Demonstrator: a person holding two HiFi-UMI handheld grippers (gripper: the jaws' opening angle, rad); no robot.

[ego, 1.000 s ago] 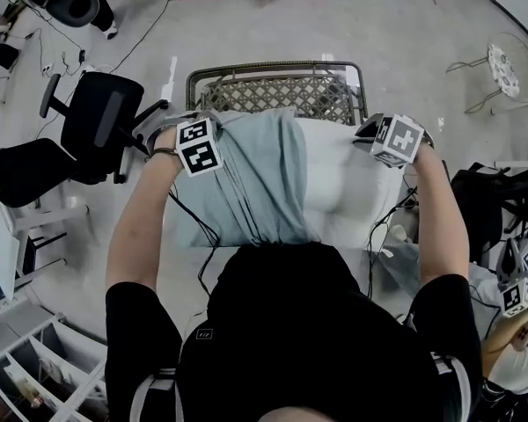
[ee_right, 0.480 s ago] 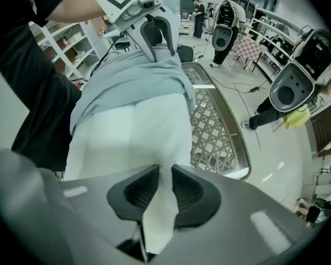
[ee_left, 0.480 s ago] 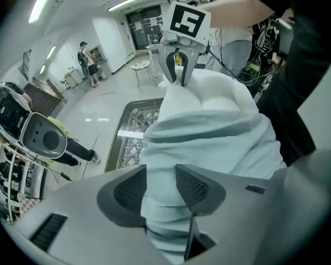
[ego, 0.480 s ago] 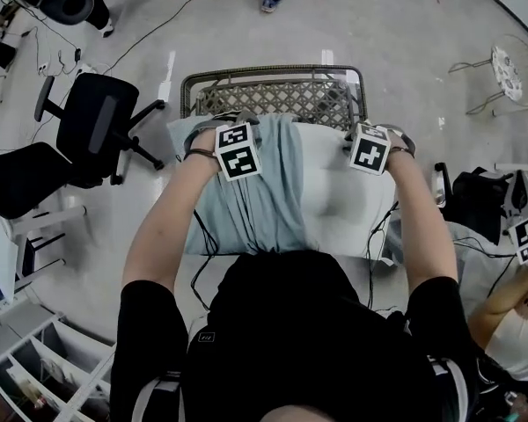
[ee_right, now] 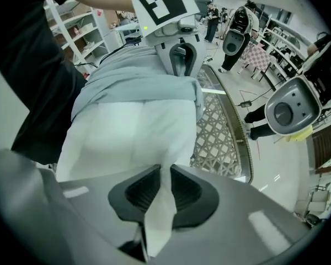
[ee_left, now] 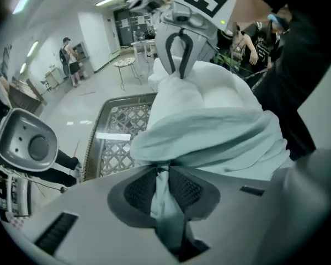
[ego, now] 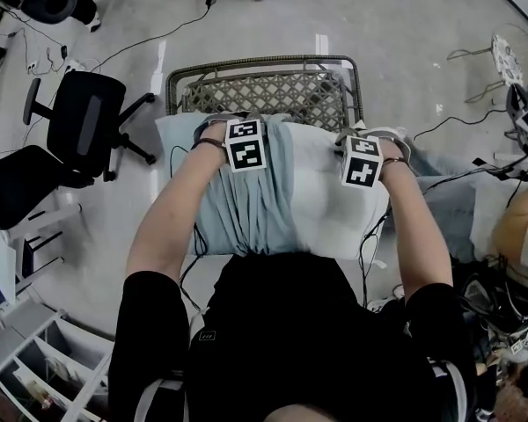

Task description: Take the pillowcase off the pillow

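Observation:
A white pillow (ego: 339, 205) lies on a lattice table, its left half still in a pale blue-green pillowcase (ego: 246, 209) that is bunched into folds. My left gripper (ego: 243, 128) points down at the pillowcase's far edge. In the left gripper view its jaws (ee_left: 164, 173) have just been closing and now pinch a fold of the pillowcase (ee_left: 209, 137). My right gripper (ego: 361, 148) points straight down at the bare end of the pillow. It is shut (ee_right: 161, 175) on a pinch of the white pillow fabric (ee_right: 132, 131). Each gripper shows in the other's view, right (ee_left: 179, 54) and left (ee_right: 179, 57).
The lattice table top (ego: 264, 90) with its metal rim shows beyond the pillow. A black office chair (ego: 84, 121) stands to the left, white shelves (ego: 35, 367) at the bottom left. Another person (ego: 519, 227) and cables crowd the right side.
My left gripper has shifted right across the pillowcase and down onto its bunched edge. My right gripper has come in leftward and lower onto the white pillow.

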